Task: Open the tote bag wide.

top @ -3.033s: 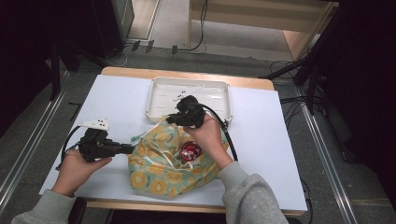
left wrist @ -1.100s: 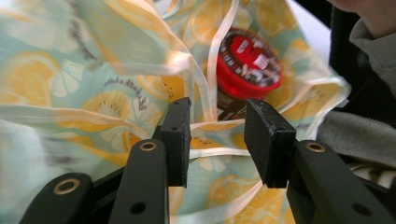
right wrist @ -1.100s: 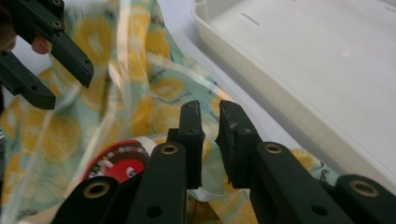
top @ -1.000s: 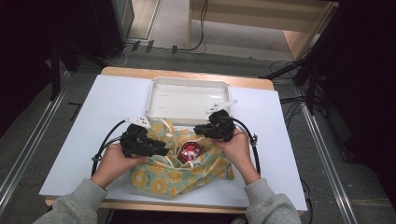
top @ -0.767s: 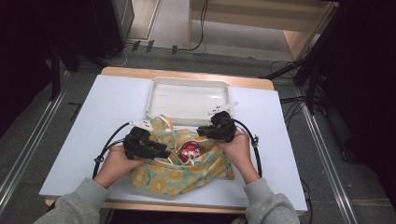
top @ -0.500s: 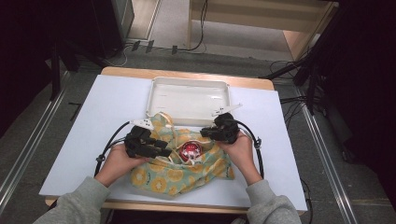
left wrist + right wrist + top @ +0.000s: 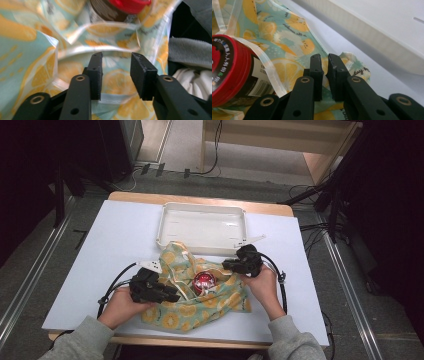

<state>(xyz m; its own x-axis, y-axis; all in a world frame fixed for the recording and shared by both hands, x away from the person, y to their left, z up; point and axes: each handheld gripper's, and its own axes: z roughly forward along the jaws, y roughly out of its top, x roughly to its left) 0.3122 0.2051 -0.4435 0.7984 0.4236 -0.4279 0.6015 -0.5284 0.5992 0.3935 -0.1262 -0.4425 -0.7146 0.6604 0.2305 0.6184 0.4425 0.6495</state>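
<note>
Judging by its folds and creases, the lemon-print bag [image 7: 197,300] is thin, limp and slightly glossy, a coated cloth or plastic film that will slide between hard pads unless they bite on a doubled edge. It lies crumpled on the near half of the white table [image 7: 115,235], just in front of the pale tray [image 7: 202,222], with its mouth spread upward. Inside stands or leans a jar with a red lid [image 7: 204,281], dark-bodied and labelled; it looks rigid and likely the only real weight here, so the bag would sag and swing around it once lifted.

The right tongs [image 7: 325,62] are nearly closed and pinch the bag's rim at its right edge, a fold of printed fabric caught between the pads. The left tongs [image 7: 116,72] stand partly open over the bag's left side; their jaws have just been closing, with bag fabric lying behind and below the gap, but no fold is yet pressed between the pads [image 7: 96,72].

The hemmed rim, with its pale tape-like border [image 7: 265,66], seems the best place to grip: it is thicker and less slippery than the single layer. Taking opposite points of the rim should keep the mouth open and the jar from tipping out.
</note>
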